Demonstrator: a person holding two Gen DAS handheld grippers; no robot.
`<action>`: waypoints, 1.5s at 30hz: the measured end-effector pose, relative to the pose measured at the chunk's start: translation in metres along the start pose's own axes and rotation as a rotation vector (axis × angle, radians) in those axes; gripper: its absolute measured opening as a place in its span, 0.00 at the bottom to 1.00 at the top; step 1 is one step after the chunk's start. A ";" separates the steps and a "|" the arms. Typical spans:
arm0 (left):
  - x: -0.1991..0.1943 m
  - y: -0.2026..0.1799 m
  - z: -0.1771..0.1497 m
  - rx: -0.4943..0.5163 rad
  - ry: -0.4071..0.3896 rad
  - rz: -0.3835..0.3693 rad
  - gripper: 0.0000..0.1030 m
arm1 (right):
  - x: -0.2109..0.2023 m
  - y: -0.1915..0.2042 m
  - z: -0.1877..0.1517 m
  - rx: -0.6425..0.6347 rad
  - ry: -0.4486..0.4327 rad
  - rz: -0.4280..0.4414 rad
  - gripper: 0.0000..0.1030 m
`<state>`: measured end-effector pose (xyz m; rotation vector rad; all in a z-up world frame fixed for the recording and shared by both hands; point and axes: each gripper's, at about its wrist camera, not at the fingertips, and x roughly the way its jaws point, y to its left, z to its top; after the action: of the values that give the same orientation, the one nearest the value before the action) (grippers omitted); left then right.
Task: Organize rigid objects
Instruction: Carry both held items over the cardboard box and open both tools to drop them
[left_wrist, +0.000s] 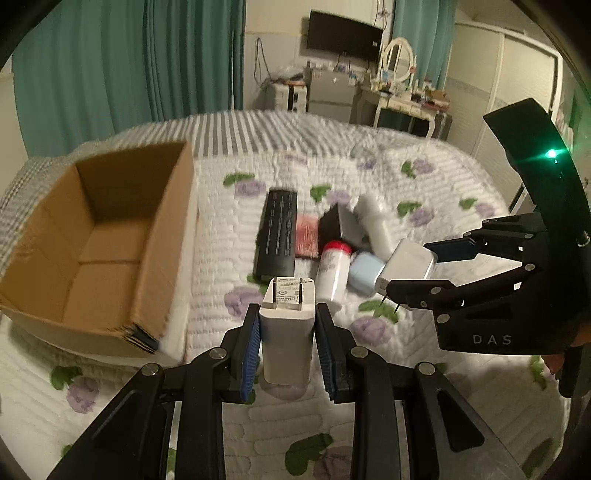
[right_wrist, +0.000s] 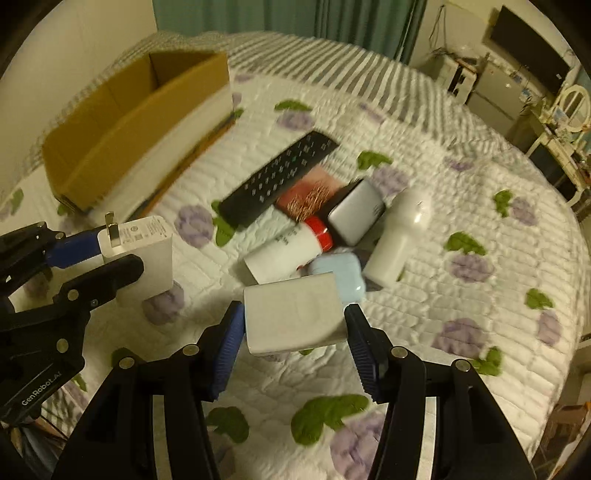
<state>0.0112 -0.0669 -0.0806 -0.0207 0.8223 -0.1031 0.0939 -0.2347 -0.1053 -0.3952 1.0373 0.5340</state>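
My left gripper (left_wrist: 288, 350) is shut on a white plug charger (left_wrist: 287, 328), held above the quilt; it shows in the right wrist view too (right_wrist: 144, 254). My right gripper (right_wrist: 293, 332) is shut on a second white charger block (right_wrist: 293, 315), also seen in the left wrist view (left_wrist: 406, 267). An open cardboard box (left_wrist: 99, 240) stands on the bed to the left. On the quilt lie a black remote (right_wrist: 280, 177), a white bottle with a red cap (right_wrist: 288, 251), a pale blue case (right_wrist: 340, 273), a white cylinder (right_wrist: 399, 236), a grey-black box (right_wrist: 354, 212) and a red packet (right_wrist: 306, 194).
The bed is covered by a white quilt (right_wrist: 461, 206) with purple flowers. Teal curtains (left_wrist: 110, 74), a dresser with a mirror (left_wrist: 399, 92) and a wall TV (left_wrist: 343, 35) stand beyond the bed's far edge.
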 end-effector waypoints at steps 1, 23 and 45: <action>-0.009 0.001 0.005 0.002 -0.022 0.000 0.28 | -0.010 0.001 0.002 0.002 -0.020 -0.012 0.53; -0.086 0.148 0.098 -0.075 -0.233 0.164 0.28 | -0.120 0.102 0.168 -0.094 -0.427 0.024 0.53; 0.027 0.186 0.061 -0.052 0.011 0.153 0.28 | 0.061 0.123 0.210 -0.096 -0.191 0.110 0.54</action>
<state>0.0892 0.1141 -0.0694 -0.0064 0.8349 0.0631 0.1928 -0.0068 -0.0705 -0.3656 0.8549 0.7084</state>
